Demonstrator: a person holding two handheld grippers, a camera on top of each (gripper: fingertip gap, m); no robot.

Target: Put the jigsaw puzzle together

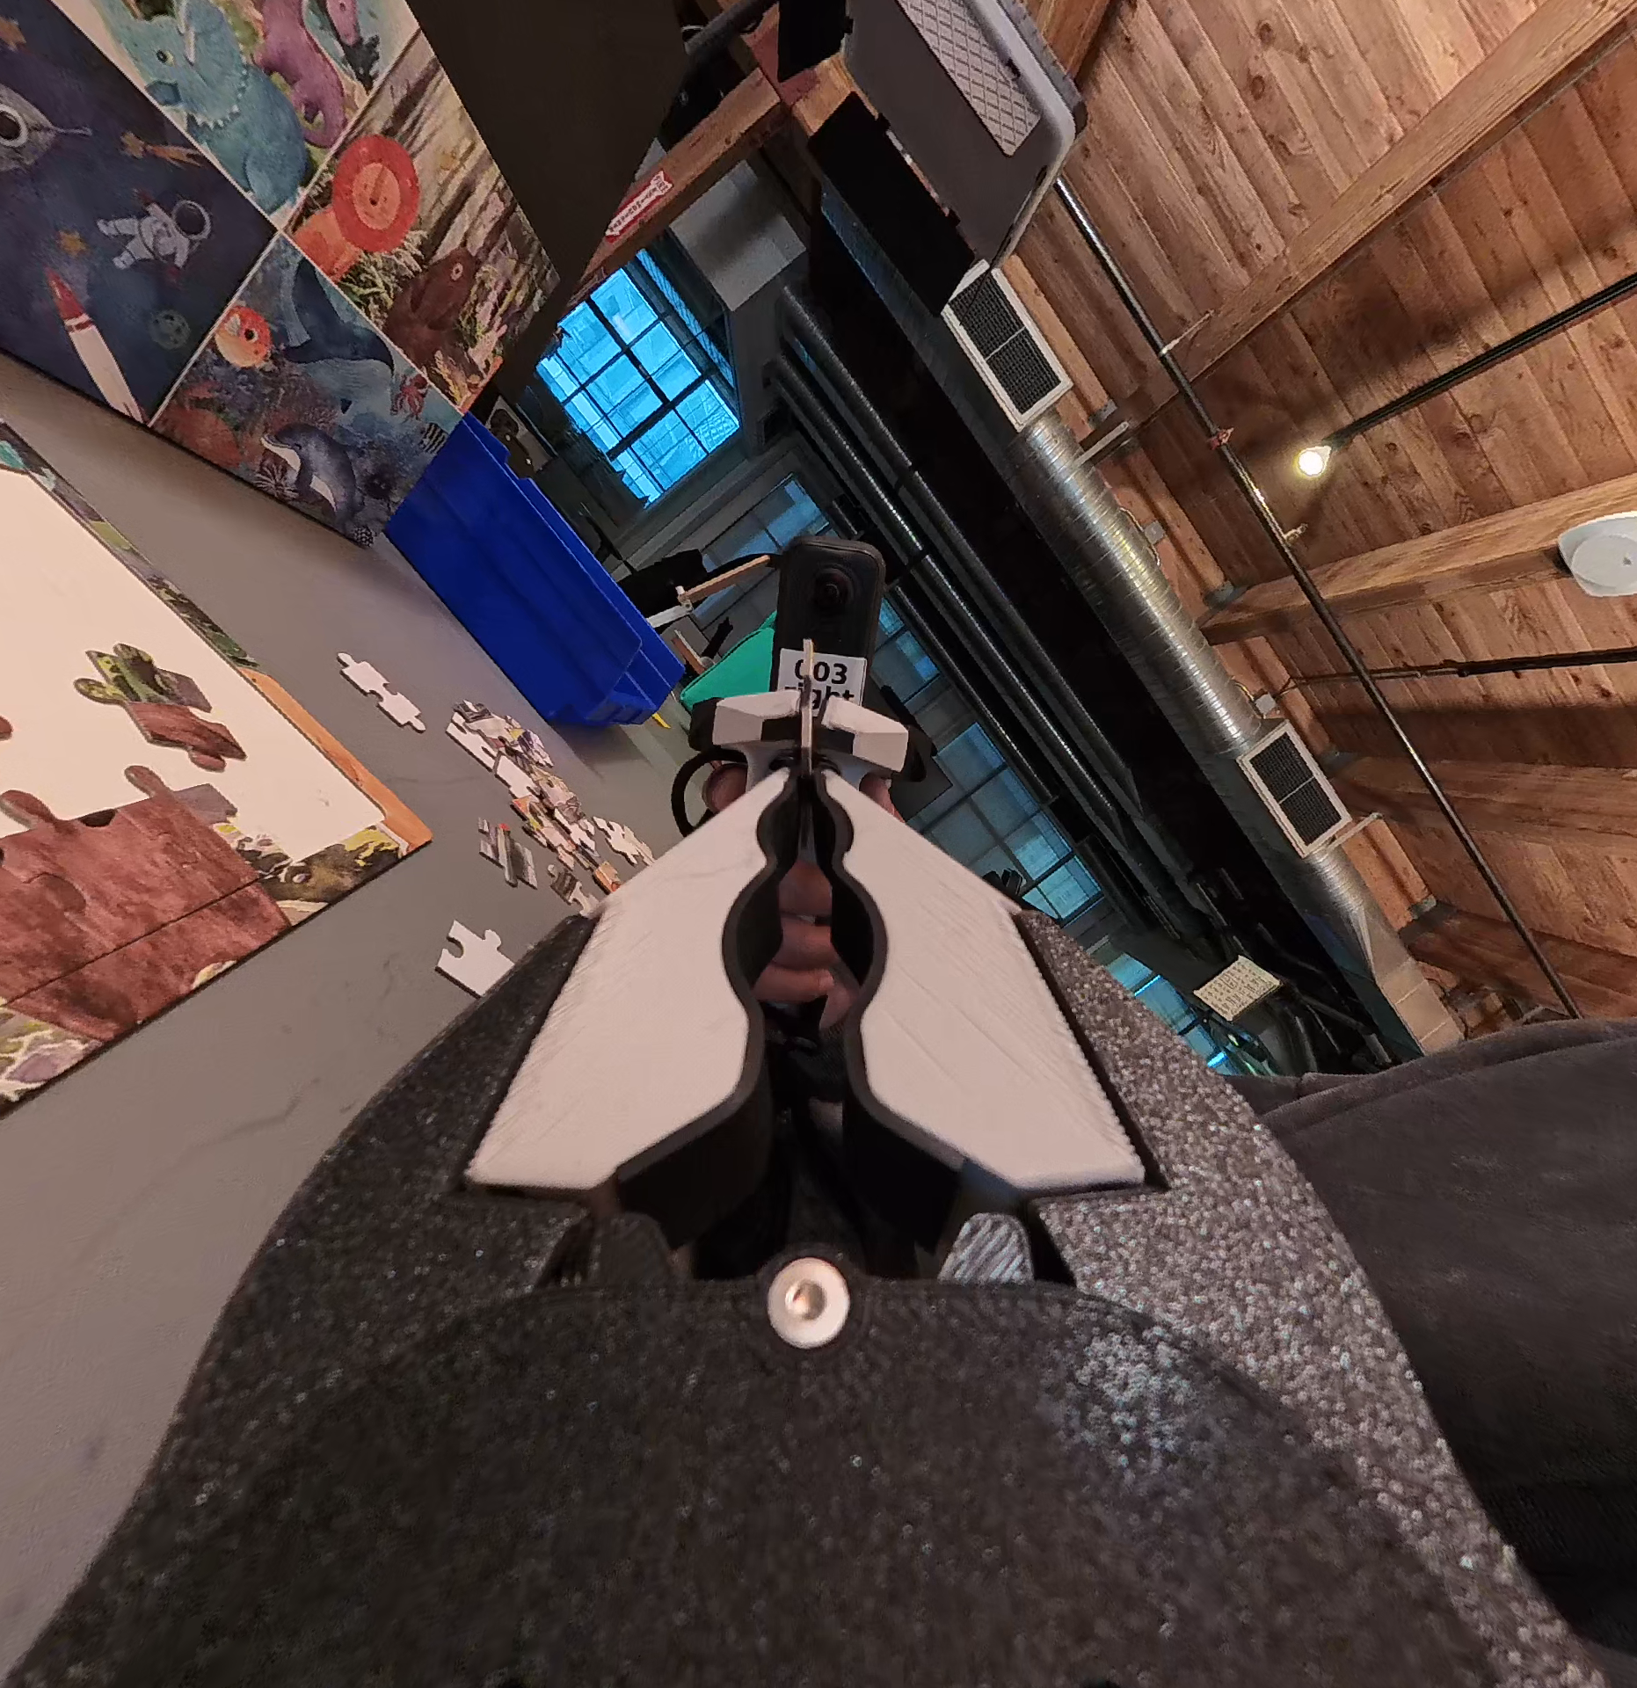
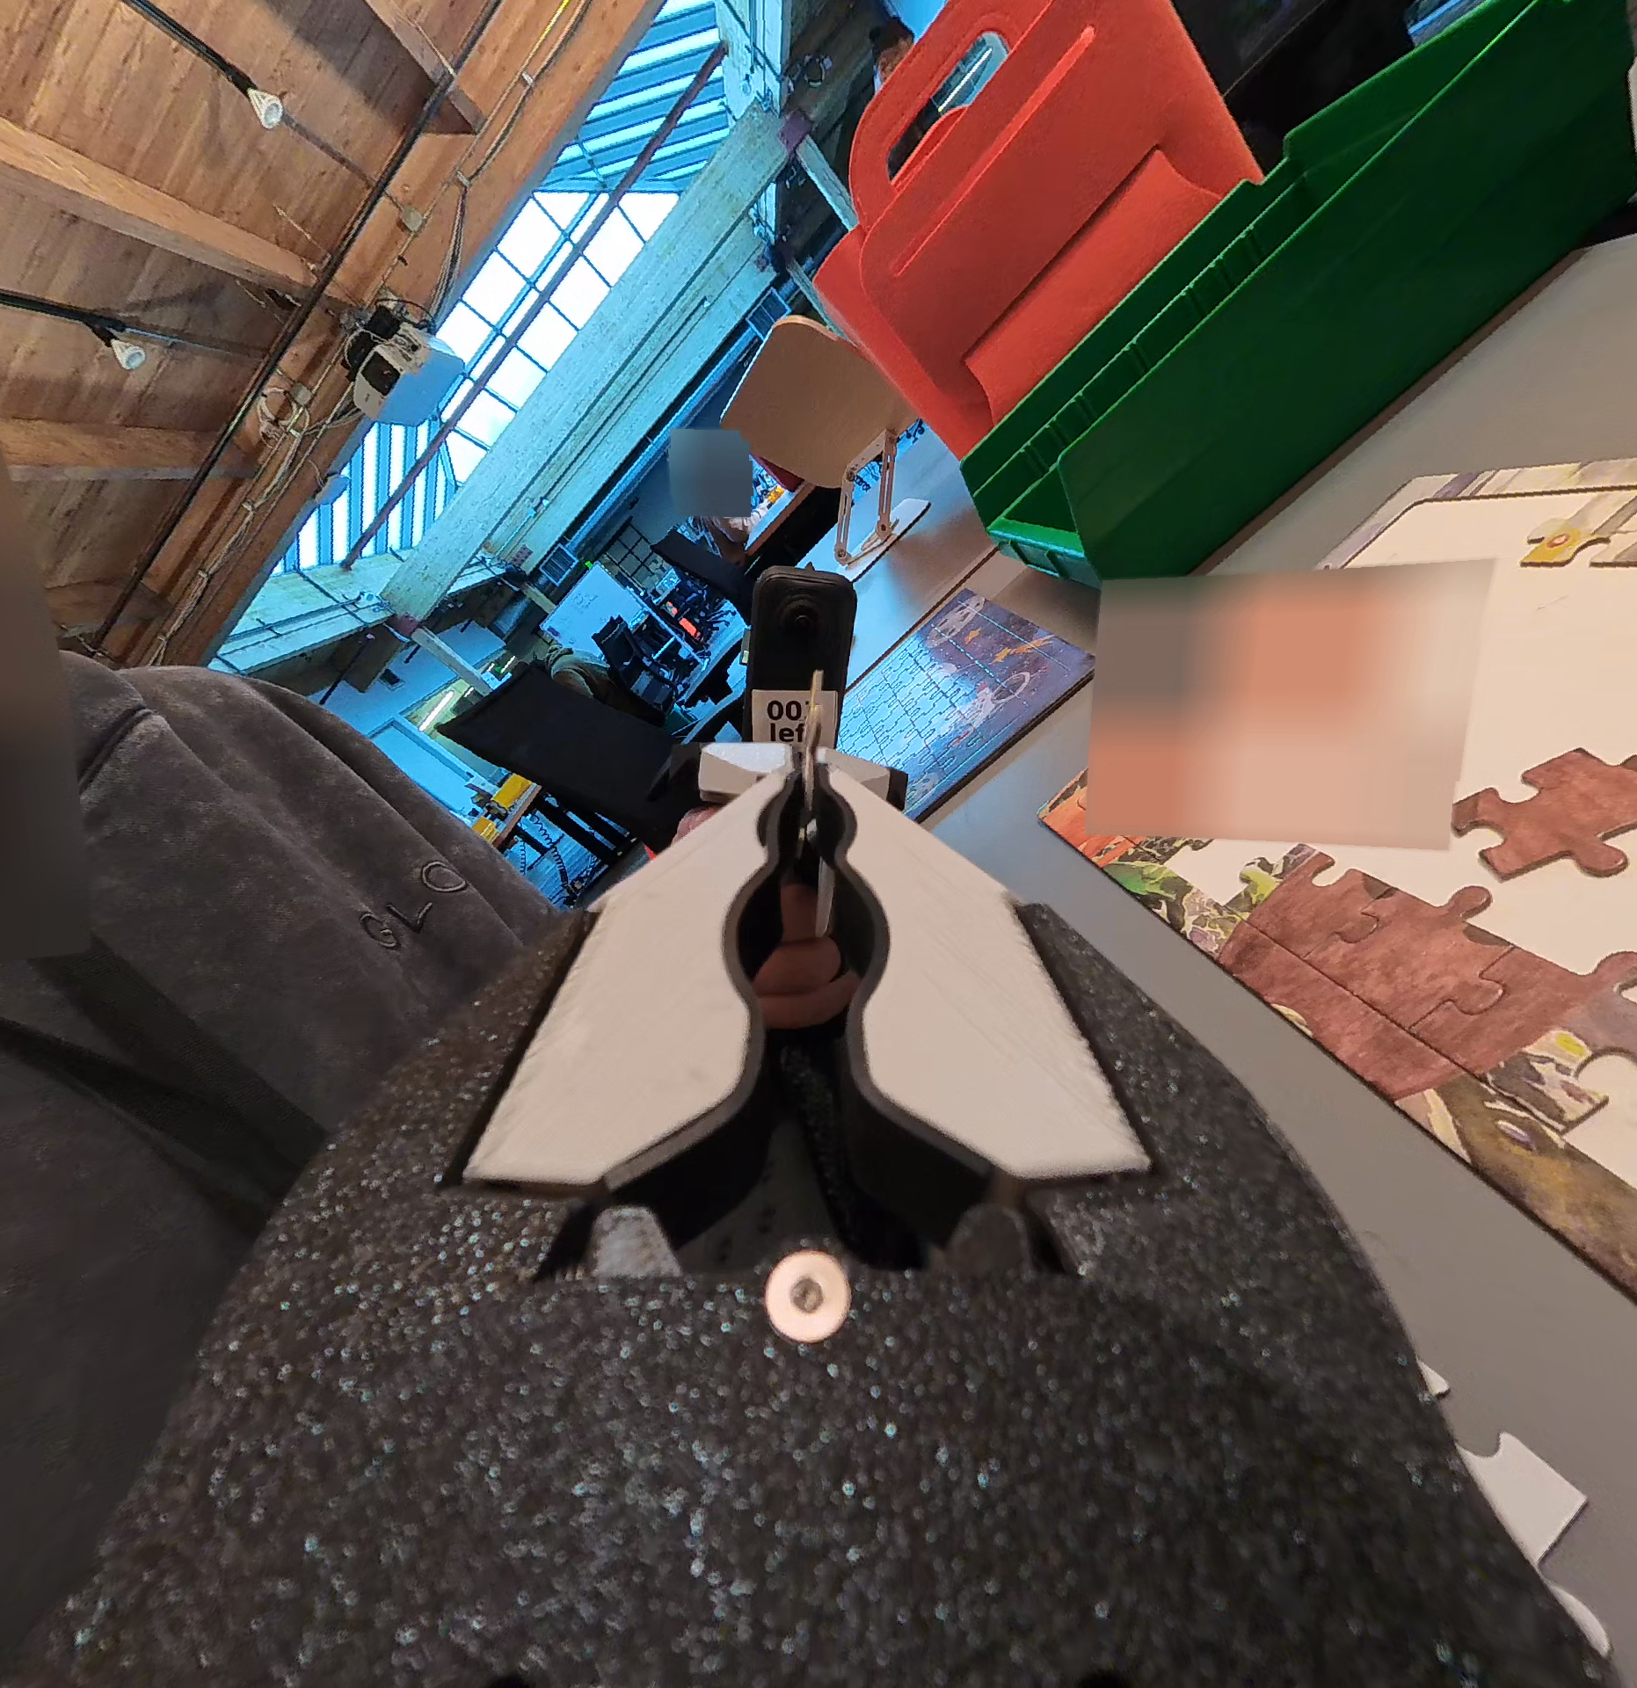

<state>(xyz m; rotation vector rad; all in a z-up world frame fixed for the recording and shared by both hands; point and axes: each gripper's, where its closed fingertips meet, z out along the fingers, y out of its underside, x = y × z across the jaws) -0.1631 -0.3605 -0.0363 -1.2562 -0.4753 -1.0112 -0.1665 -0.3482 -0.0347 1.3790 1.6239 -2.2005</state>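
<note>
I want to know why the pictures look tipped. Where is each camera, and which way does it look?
Left wrist view: on the left claw, facing the right claw head-on; puzzle board and blue bin on its left; dark clothing shows.
Right wrist view: on the right claw, facing back; green bin on its right; the person's grey top shows.
Shared: the puzzle piece both claws pinch, and the board.

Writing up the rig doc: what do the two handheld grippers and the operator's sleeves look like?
Both match: the left gripper and right gripper each have two white ribbed fingers with black wavy inner pads, set in a speckled black body with one silver screw. Each carries a black camera with a white sticker. The operator wears a dark grey sweatshirt.
</note>
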